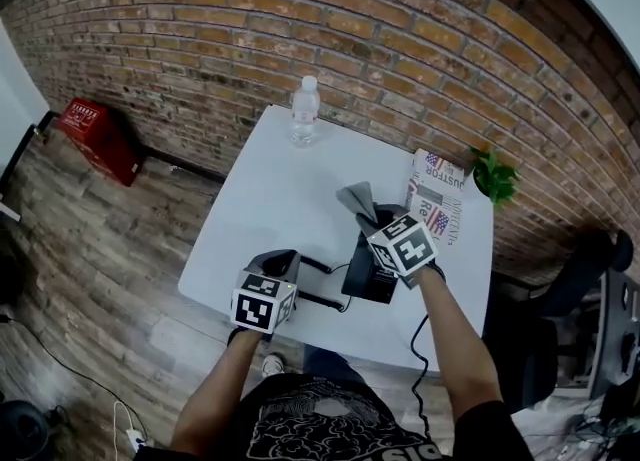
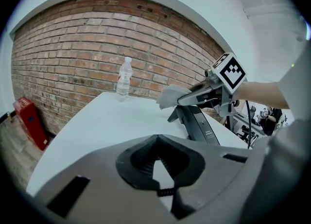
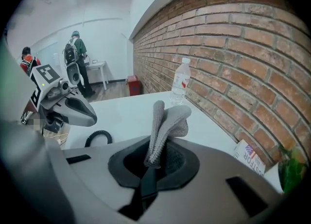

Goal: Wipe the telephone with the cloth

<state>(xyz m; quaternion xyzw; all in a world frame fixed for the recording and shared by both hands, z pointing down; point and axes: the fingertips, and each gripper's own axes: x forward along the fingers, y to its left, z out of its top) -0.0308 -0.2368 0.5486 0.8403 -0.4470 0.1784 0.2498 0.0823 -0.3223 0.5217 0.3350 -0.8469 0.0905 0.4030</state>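
Observation:
The black telephone [image 1: 368,274] stands on the white table [image 1: 270,199], right of centre; its tilted base [image 2: 199,126] also shows in the left gripper view. My right gripper [image 1: 378,217] hovers over the telephone's far end, shut on a grey cloth [image 1: 358,199] that sticks up folded from its jaws [image 3: 160,121]. My left gripper [image 1: 285,259] is to the left of the telephone near the table's front edge, shut with nothing held [image 2: 155,140]. The coiled cord [image 3: 99,138] lies on the table between the left gripper and the telephone.
A water bottle [image 1: 305,109] stands at the table's far edge. A magazine [image 1: 440,204] and a small plant [image 1: 495,177] sit at the right end. A brick wall runs behind. A red box [image 1: 95,134] is on the floor at left, a chair [image 1: 570,289] at right.

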